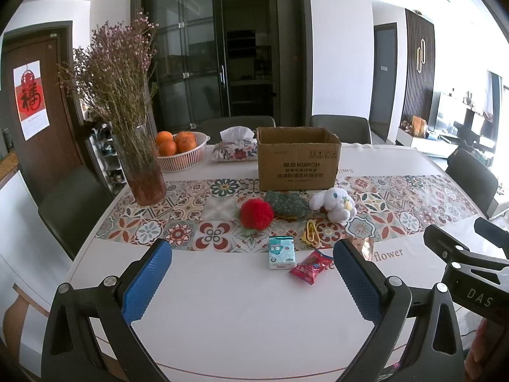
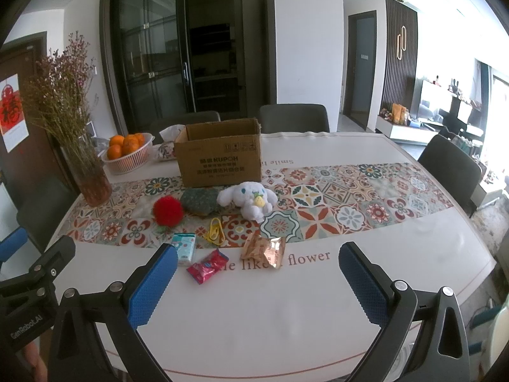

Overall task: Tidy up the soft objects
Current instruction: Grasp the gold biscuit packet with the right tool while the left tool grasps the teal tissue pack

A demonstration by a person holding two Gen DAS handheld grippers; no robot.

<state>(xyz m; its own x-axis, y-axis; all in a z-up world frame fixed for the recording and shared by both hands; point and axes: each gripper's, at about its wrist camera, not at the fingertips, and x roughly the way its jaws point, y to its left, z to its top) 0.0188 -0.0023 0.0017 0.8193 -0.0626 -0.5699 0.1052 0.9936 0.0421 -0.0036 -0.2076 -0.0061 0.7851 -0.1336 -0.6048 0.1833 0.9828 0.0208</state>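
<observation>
1. Right now both tools hover low over the near edge of the desk (image 1: 222,318), and nothing has been picked up: the left gripper (image 1: 253,273) has its jaws spread wide with only bare desk between them, and the right gripper (image 2: 257,278) is just as wide and just as empty.
2. Straight ahead of the left jaws, well beyond the tips, stands the cardboard box (image 1: 297,162), open at the top; what it holds cannot be seen from here.
3. Lined up just in front of the box are the soft things: the red pompom (image 1: 256,214), the green fabric pouch (image 1: 288,204) touching it, and the white plush bunny (image 1: 334,203) off toward the right jaw.
4. Closer in lie a tissue pack (image 1: 280,252), a red candy wrapper (image 1: 310,267), a yellow clip (image 1: 310,235) and, ahead of the right jaws, a brown snack packet (image 2: 264,250).
5. By the look of it, the sorting has not begun: every soft item sits out on the desk, and all of it is left to do.
</observation>
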